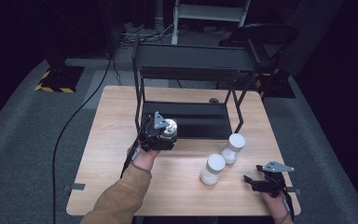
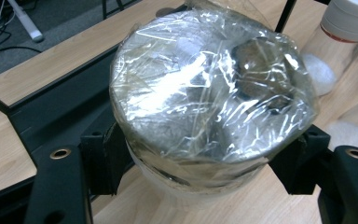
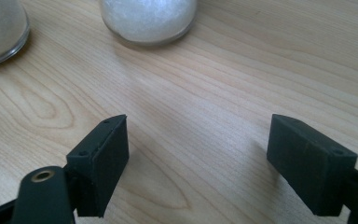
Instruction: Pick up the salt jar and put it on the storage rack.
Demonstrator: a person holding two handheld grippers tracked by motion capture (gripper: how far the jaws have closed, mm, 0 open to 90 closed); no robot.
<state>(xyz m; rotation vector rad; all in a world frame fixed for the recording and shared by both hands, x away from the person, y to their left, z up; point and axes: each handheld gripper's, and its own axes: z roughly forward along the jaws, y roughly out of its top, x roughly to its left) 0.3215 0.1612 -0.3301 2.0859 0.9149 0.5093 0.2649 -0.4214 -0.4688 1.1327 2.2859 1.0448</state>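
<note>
1. Nearest the person, the right gripper (image 1: 254, 181) rests low over the front right of the wooden table (image 1: 112, 186), its jaws parted with only bare wood between them; it holds nothing, and the hand behind it sits near the table's front edge.
2. Just beyond it stand two white-capped jars of white powder, the nearer jar (image 1: 212, 169) and the farther jar (image 1: 233, 148), both upright and close together, apart from either gripper.
3. The left gripper (image 1: 168, 136) is clenched on a film-wrapped jar (image 2: 212, 88), its pads pressing the sides just below the crinkled plastic top. The jar stands upright, its long axis roughly vertical, though whether its base touches the table I cannot tell.
4. That jar lies just in front of the lower shelf (image 1: 191, 120) of the black metal rack (image 1: 196, 58), so the left hand is far the nearer one for any placing there. The left forearm reaches forward from the bottom edge, wrist about level, jaws pointing toward the rack.
</note>
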